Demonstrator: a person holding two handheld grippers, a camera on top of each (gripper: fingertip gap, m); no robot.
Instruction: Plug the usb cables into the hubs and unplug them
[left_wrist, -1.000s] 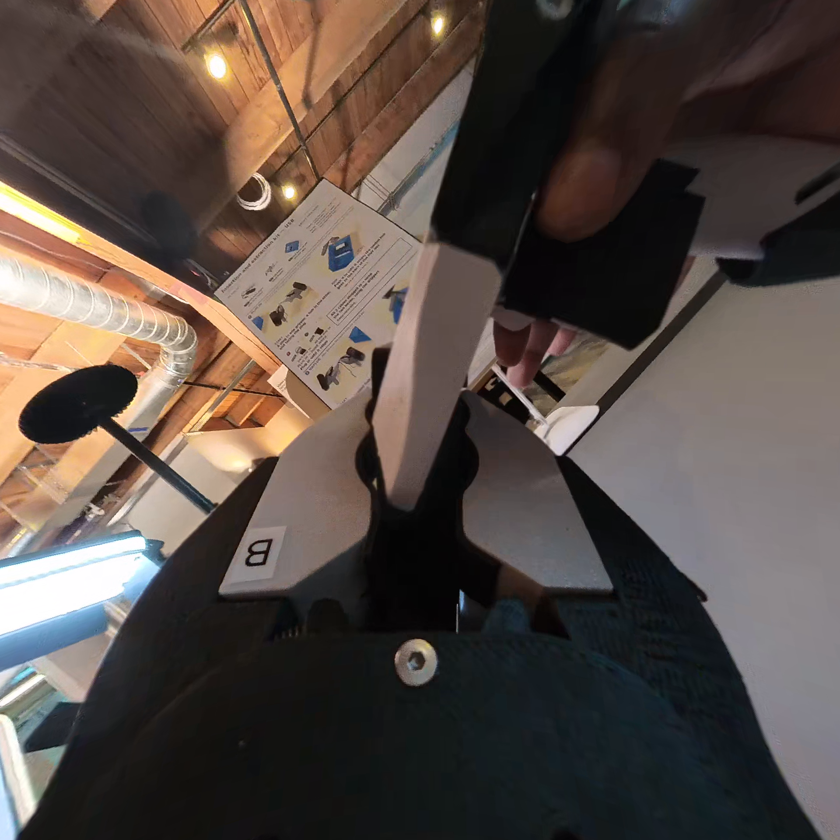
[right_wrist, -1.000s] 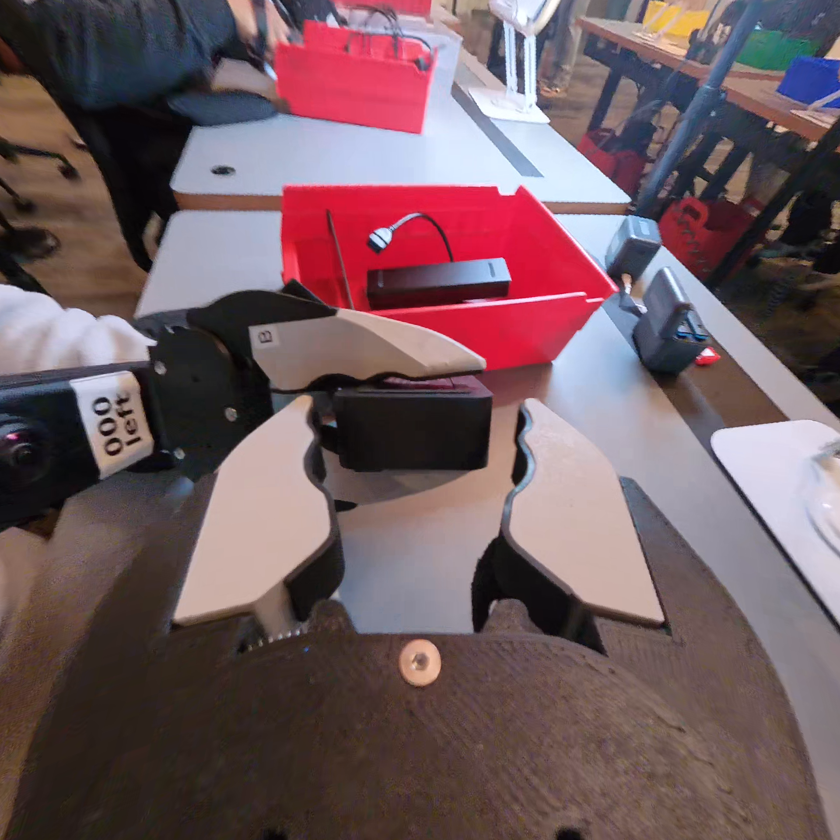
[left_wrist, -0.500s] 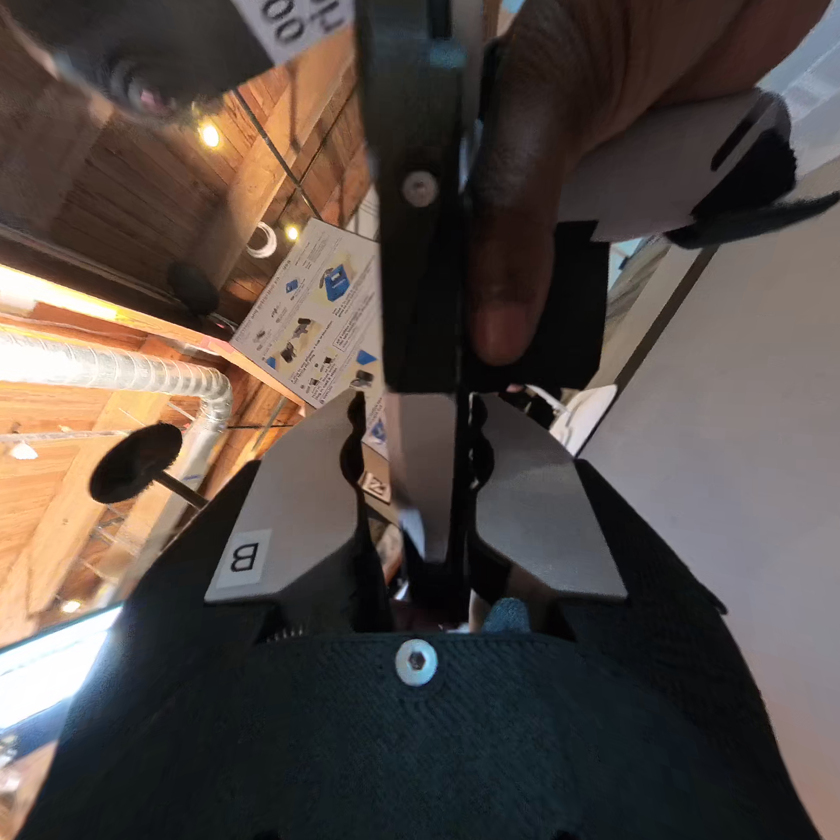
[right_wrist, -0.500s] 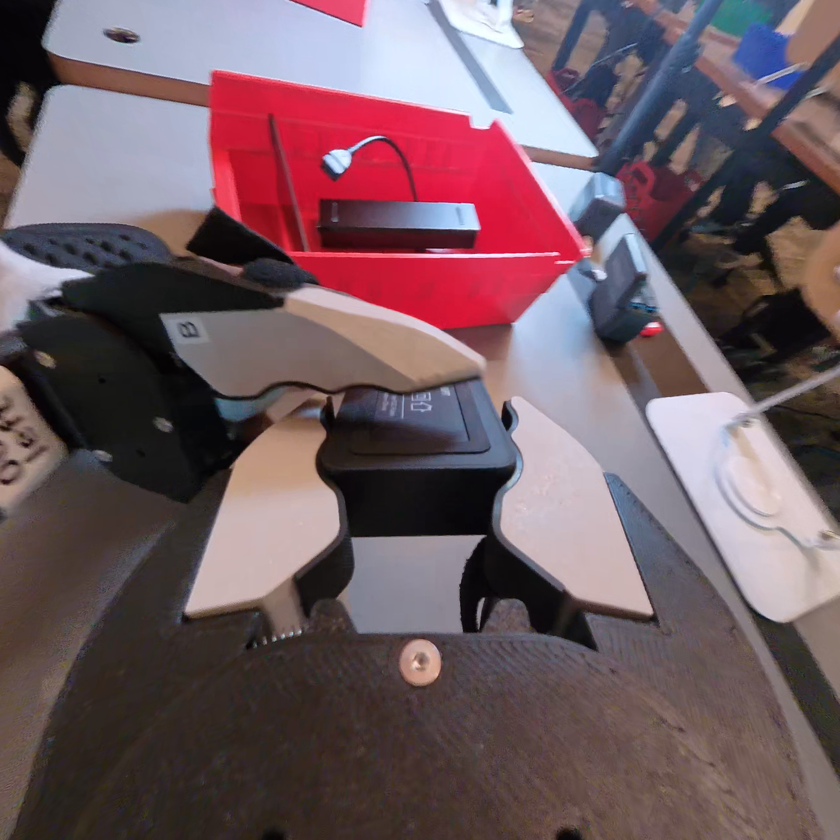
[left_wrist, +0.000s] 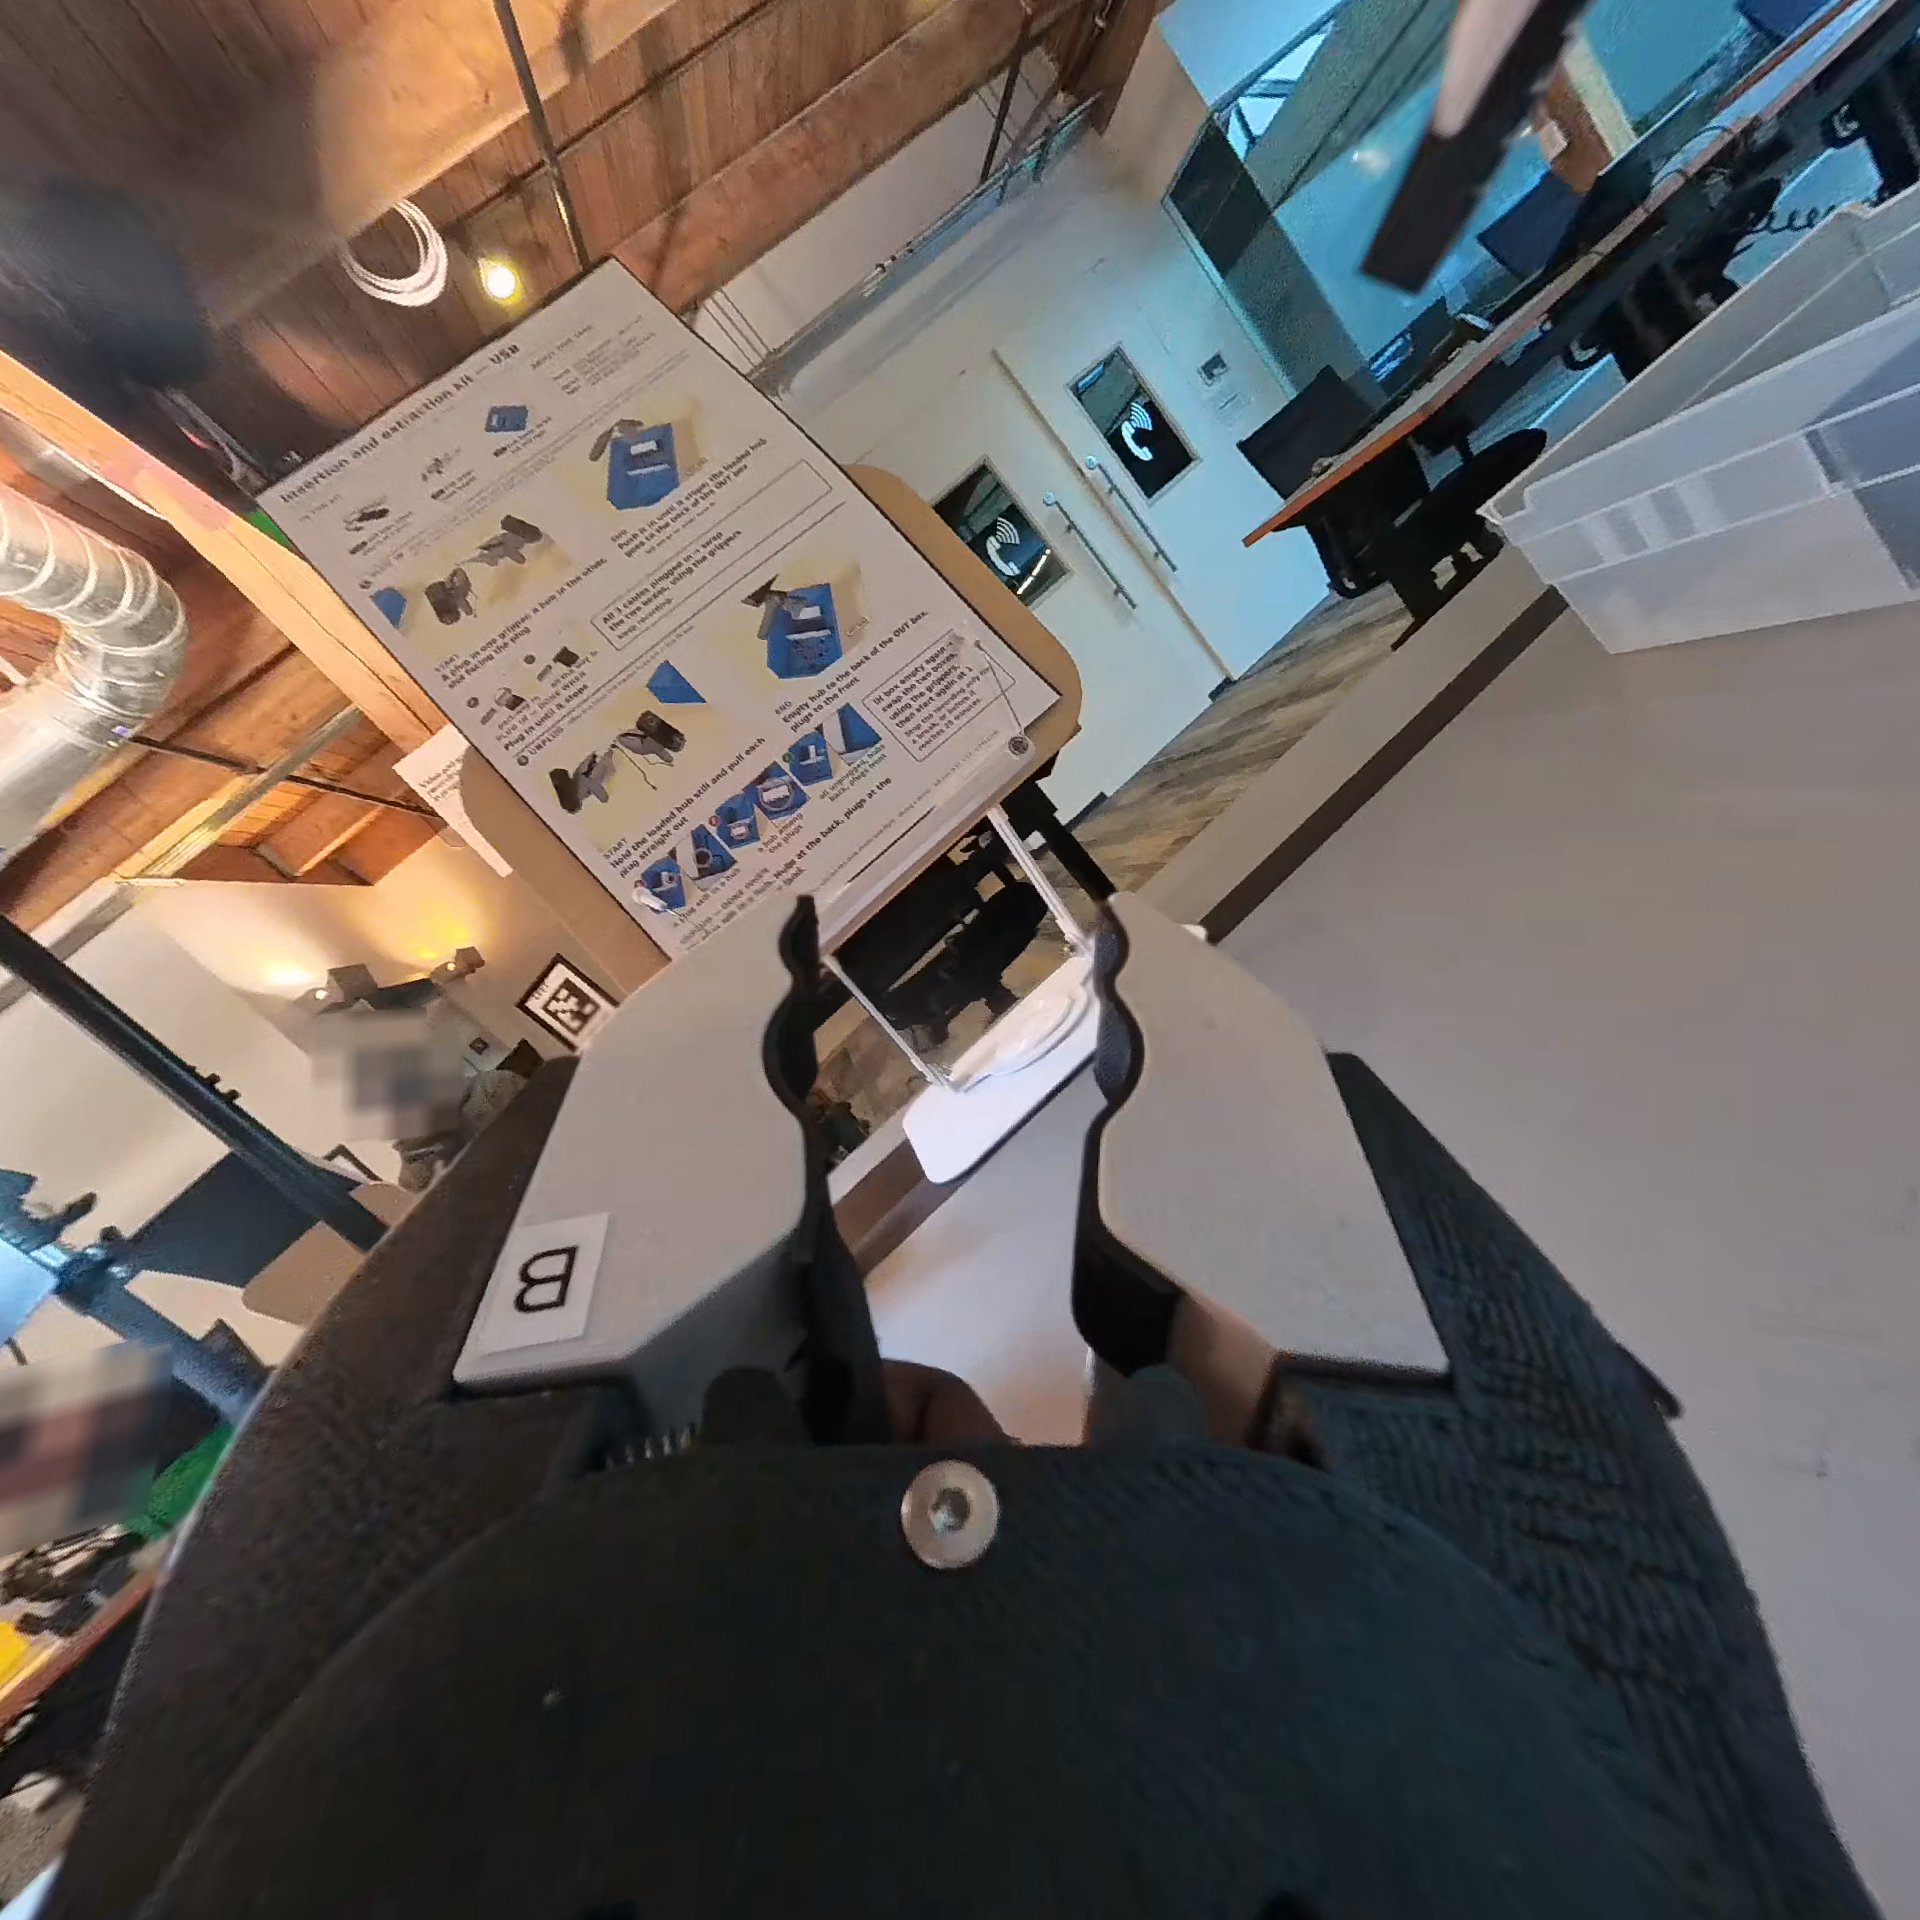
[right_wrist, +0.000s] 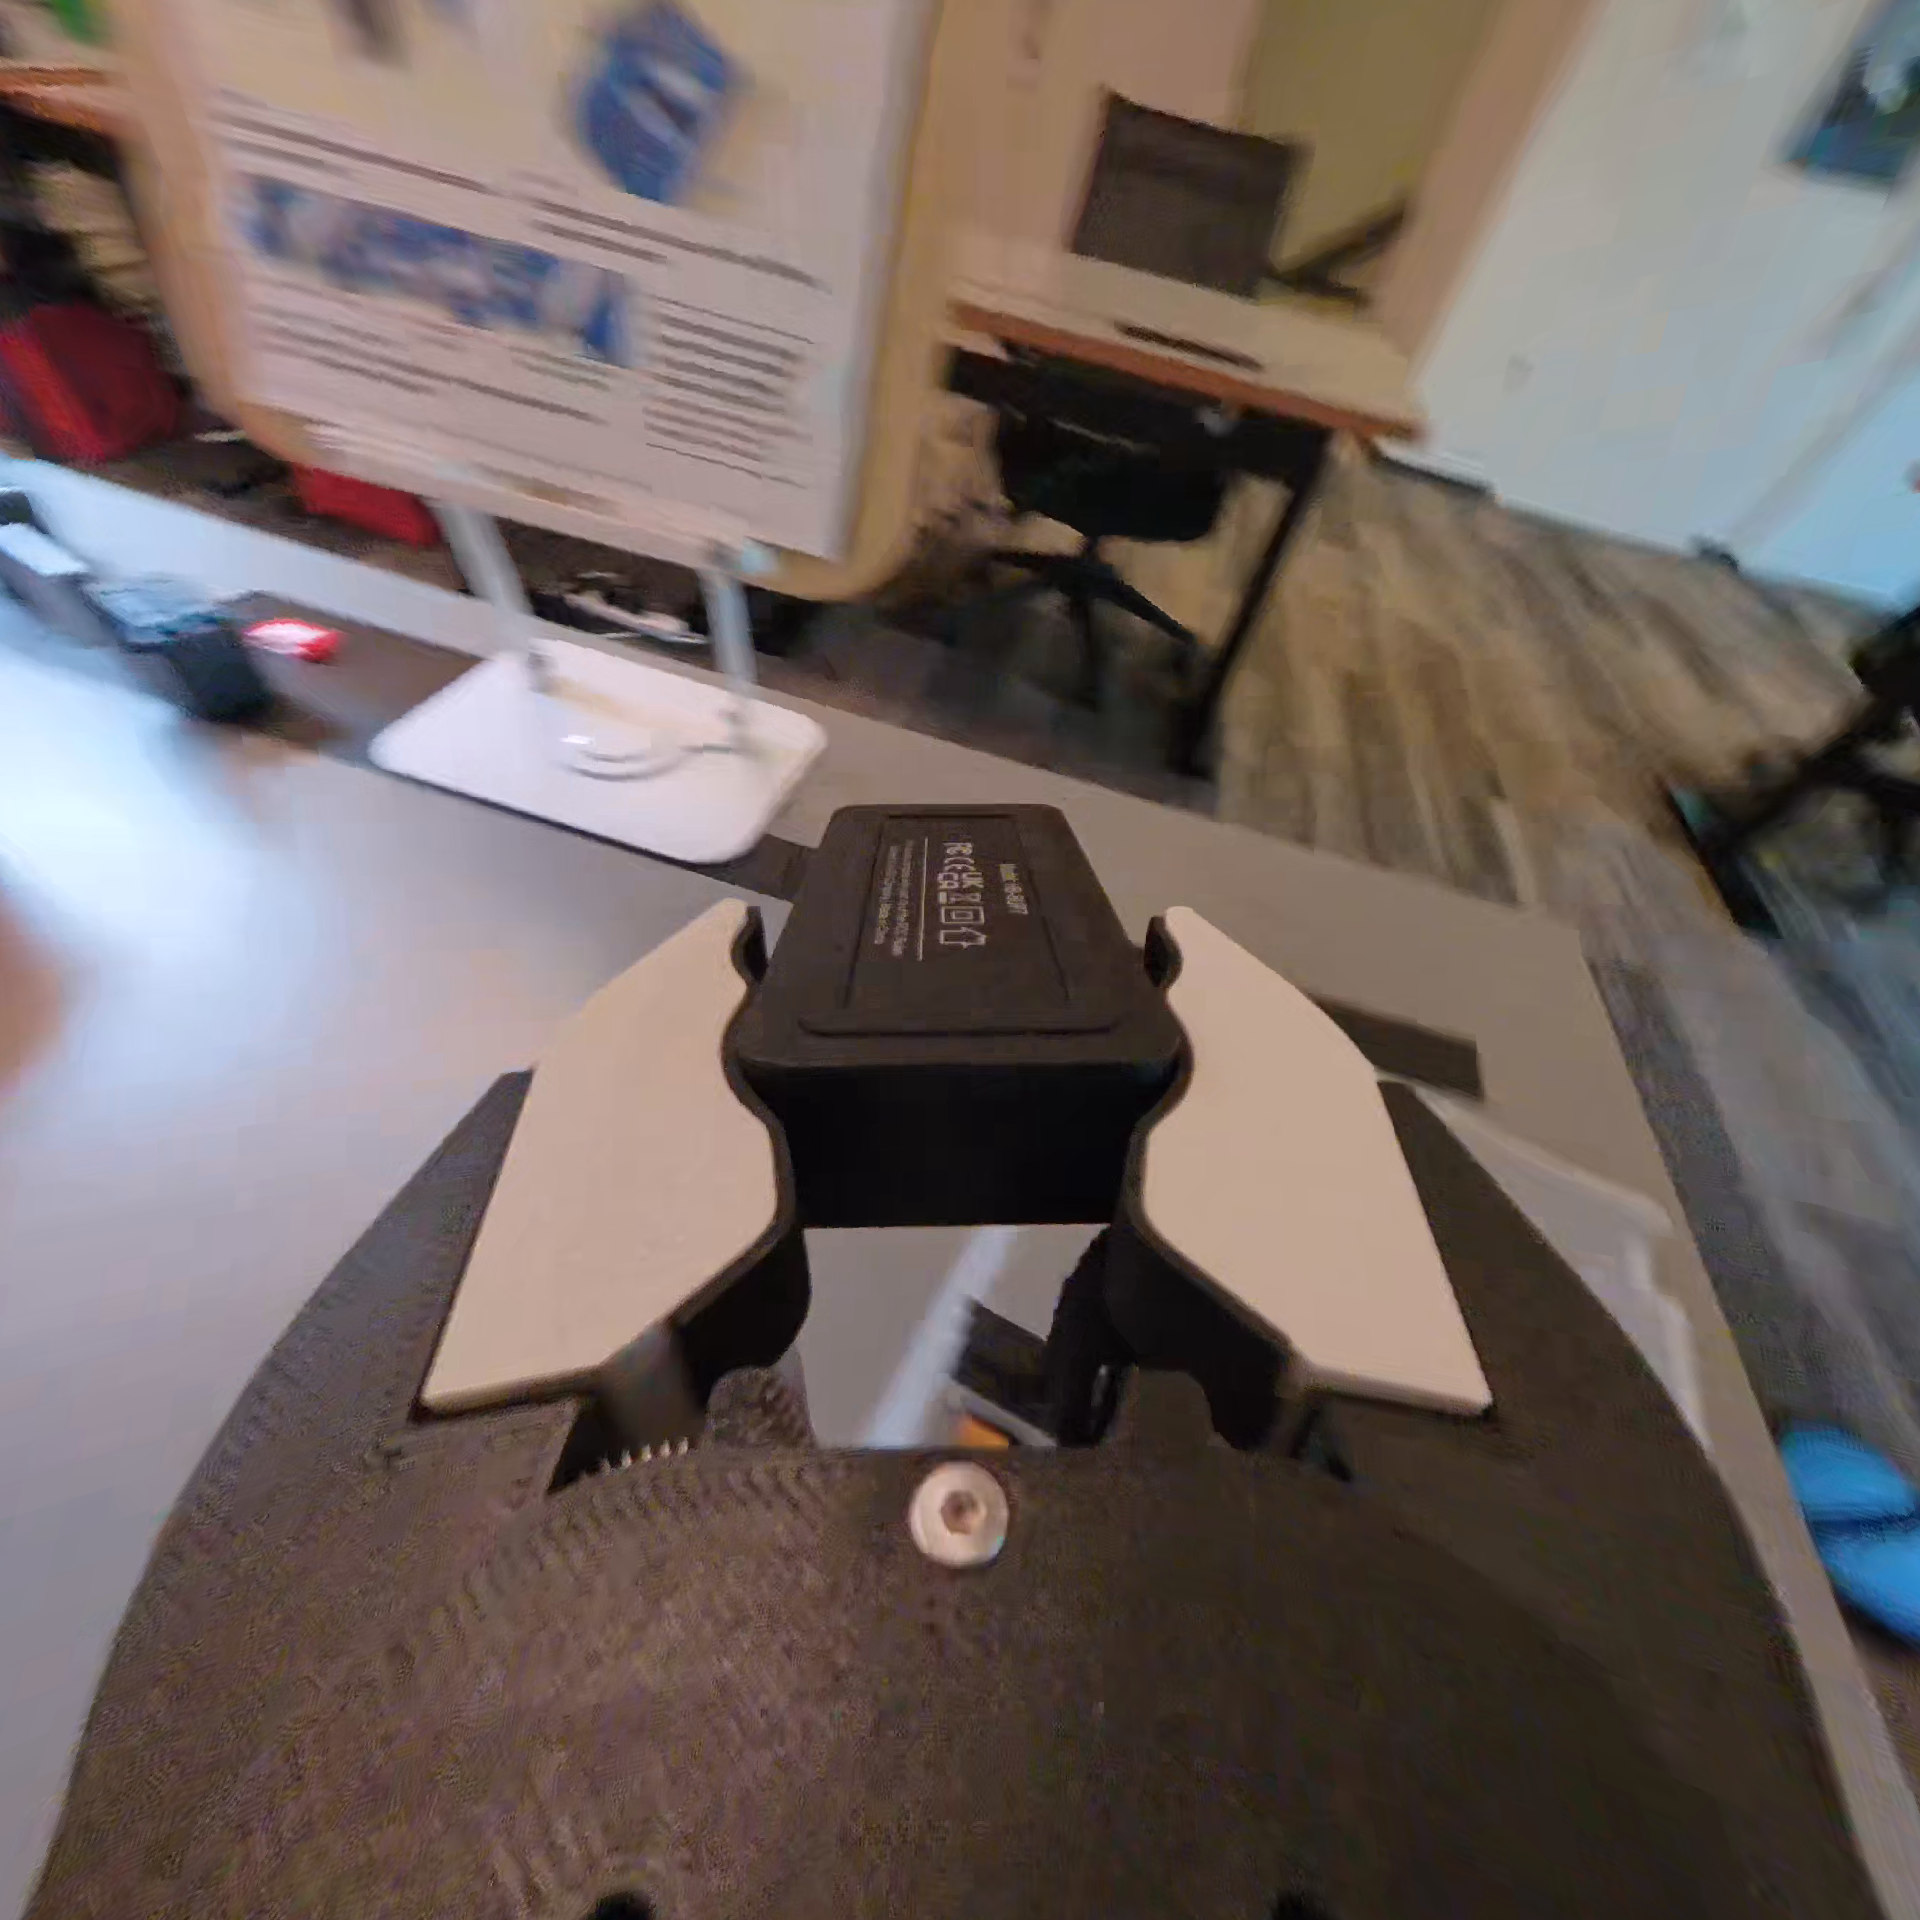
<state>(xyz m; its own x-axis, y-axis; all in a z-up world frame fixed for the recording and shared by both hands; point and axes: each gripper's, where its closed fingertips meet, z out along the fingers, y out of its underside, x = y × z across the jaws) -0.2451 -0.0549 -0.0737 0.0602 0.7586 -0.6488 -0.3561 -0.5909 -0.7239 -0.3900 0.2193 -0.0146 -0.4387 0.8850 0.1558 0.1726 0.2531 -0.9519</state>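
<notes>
Right hand-held gripper (right_wrist: 956, 935) clamped on both long sides of hub (right_wrist: 961, 966), light, rigid, smooth plastic, likely slippery; left hand-held gripper (left_wrist: 951, 935) spread, empty.

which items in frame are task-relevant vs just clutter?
Task-relevant:
- black rectangular USB hub, clamped in the right gripper
- left gripper, open and empty

Clutter:
- illustrated instruction poster on a white stand
- clear plastic bins
- blurred small black box on the grey table
- black office chair
</notes>
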